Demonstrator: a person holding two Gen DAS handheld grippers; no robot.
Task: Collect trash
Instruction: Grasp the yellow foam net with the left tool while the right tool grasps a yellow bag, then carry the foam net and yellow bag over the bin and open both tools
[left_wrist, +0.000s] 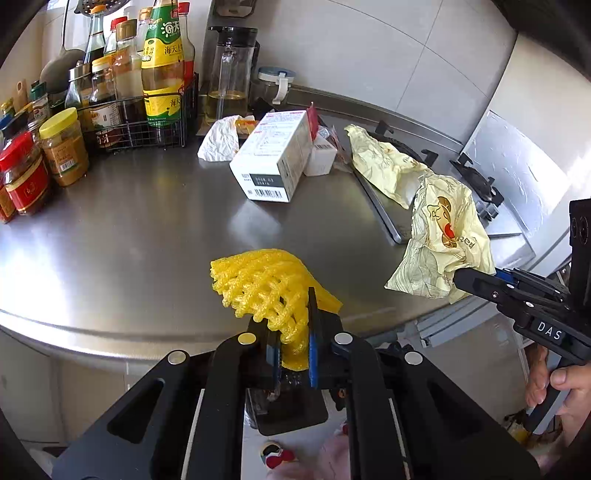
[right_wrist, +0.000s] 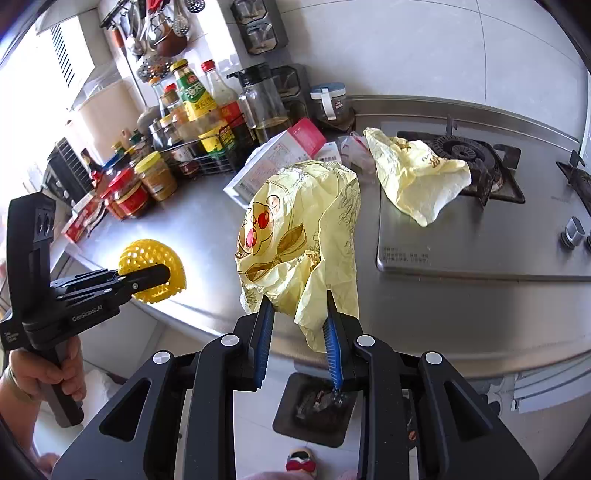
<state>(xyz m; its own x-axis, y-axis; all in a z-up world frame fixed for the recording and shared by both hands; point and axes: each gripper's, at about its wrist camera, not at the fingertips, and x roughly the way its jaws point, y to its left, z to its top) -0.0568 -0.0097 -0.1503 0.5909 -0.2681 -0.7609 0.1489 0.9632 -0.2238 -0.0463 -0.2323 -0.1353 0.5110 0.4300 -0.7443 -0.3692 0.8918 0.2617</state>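
My left gripper (left_wrist: 293, 314) is shut on a yellow foam fruit net (left_wrist: 264, 286) and holds it over the front edge of the steel counter (left_wrist: 140, 221); the net also shows in the right wrist view (right_wrist: 153, 269). My right gripper (right_wrist: 297, 306) is shut on a crumpled pale yellow wrapper with a red cartoon print (right_wrist: 299, 236), held above the counter edge; it also shows in the left wrist view (left_wrist: 441, 240). A second yellow wrapper (right_wrist: 417, 173) lies on the gas stove (right_wrist: 476, 236). A white box (left_wrist: 273, 155) and a crumpled white tissue (left_wrist: 219, 140) lie on the counter.
Sauce bottles in a wire rack (left_wrist: 147, 81), jars (left_wrist: 64, 147) and an oil jug (left_wrist: 229, 74) stand at the back left. The stove burner (right_wrist: 461, 151) and knobs (right_wrist: 574, 230) are to the right. A black bin (right_wrist: 317, 406) sits on the floor below.
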